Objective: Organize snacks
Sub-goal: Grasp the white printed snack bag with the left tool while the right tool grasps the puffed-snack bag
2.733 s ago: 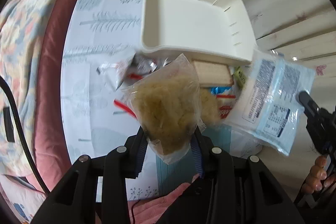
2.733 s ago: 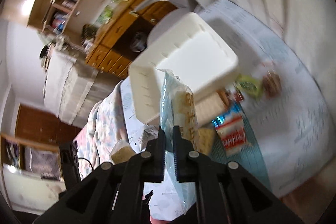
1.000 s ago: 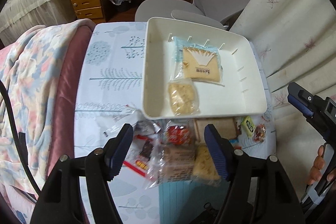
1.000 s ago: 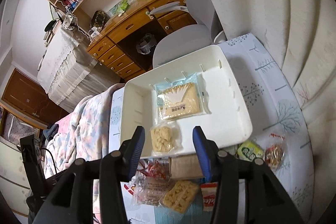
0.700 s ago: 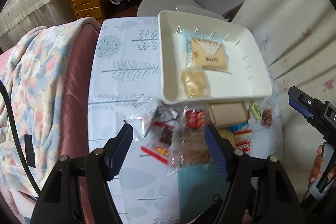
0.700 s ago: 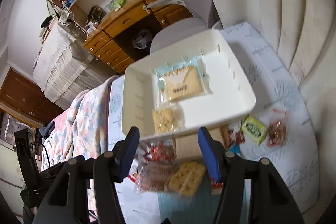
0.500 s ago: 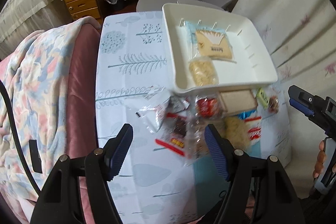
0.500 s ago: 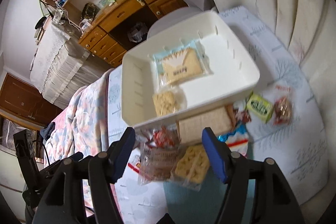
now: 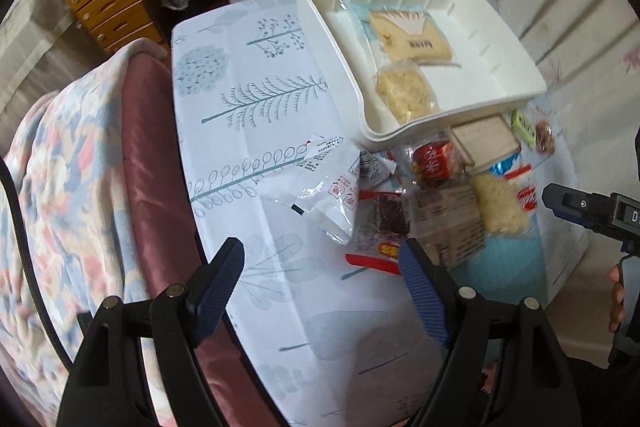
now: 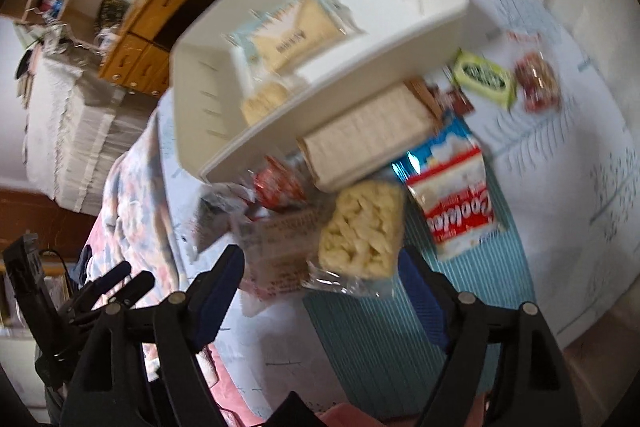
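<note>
Both tongs empty, jaws opening, nothing btwn pads. My left gripper [image 9: 320, 283] over tablecloth [image 9: 256, 131]; silver-white pouch [image 9: 324, 187] at 12 o'clock of it, red wrapper [image 9: 380, 223] at 1. My right gripper [image 10: 320, 291] has puffed-rice bar [image 10: 362, 229] at 12, just ahead of jaws. White tray [image 9: 516, 39] further at 12, already holds 2 packs. Bar likely light, crumbly, film slick: I'd pinch across short sides, gently. Pouch floppy; take by crimped edge.
</note>
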Demonstrator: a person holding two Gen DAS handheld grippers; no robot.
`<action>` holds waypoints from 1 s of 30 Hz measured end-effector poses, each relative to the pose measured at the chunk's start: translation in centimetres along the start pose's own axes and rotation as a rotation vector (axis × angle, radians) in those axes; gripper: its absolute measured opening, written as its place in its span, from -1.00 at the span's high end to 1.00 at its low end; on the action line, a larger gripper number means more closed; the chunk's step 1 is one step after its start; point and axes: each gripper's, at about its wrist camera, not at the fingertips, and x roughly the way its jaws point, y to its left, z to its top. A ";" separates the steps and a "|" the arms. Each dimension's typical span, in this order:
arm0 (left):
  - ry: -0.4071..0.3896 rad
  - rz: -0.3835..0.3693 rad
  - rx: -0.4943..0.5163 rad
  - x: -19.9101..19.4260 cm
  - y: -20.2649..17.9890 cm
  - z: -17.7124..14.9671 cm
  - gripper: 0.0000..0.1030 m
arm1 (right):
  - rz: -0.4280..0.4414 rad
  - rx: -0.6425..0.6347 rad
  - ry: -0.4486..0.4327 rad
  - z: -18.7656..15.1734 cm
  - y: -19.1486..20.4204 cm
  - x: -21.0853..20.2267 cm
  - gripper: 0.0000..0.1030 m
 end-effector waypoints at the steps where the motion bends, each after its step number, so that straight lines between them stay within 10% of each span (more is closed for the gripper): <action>1: 0.011 0.008 0.029 0.5 -0.1 0.3 -0.53 | -0.006 0.011 0.008 -0.1 -0.1 0.3 -0.56; 15: 0.130 0.074 0.187 7.3 -0.6 3.5 -0.62 | -0.105 0.081 0.136 -0.4 -1.4 6.1 -0.59; 30: 0.191 0.035 0.136 12.5 0.3 5.7 -0.71 | -0.147 0.113 0.182 0.9 -1.9 8.2 -0.50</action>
